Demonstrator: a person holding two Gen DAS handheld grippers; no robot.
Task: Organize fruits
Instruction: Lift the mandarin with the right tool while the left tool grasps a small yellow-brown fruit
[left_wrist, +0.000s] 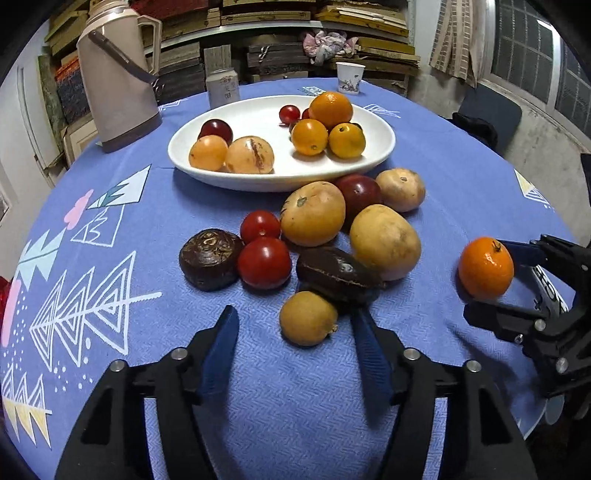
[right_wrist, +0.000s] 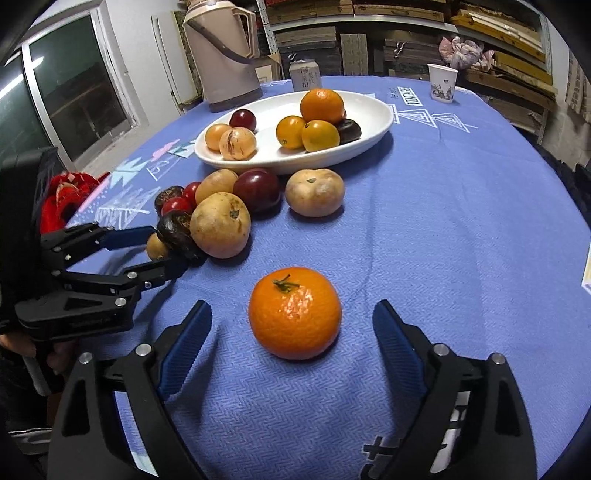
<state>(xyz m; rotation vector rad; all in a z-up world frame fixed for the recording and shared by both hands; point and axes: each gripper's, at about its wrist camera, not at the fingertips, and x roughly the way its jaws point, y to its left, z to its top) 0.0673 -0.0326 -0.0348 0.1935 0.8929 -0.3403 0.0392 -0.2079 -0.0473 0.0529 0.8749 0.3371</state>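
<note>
Fruits (left_wrist: 314, 236) heaped before plate (left_wrist: 376, 155); thermos (left_wrist: 114, 81) behind.

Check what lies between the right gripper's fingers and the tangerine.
Nothing but bare blue tablecloth: in the right wrist view the tangerine sits apart from both fingers of the open right gripper.

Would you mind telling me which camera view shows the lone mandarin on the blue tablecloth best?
The right wrist view: the mandarin sits centred and close, whole, with its stem showing, between the open right gripper fingers. The left wrist view shows it small at the right edge, partly bordered by that gripper.
</note>
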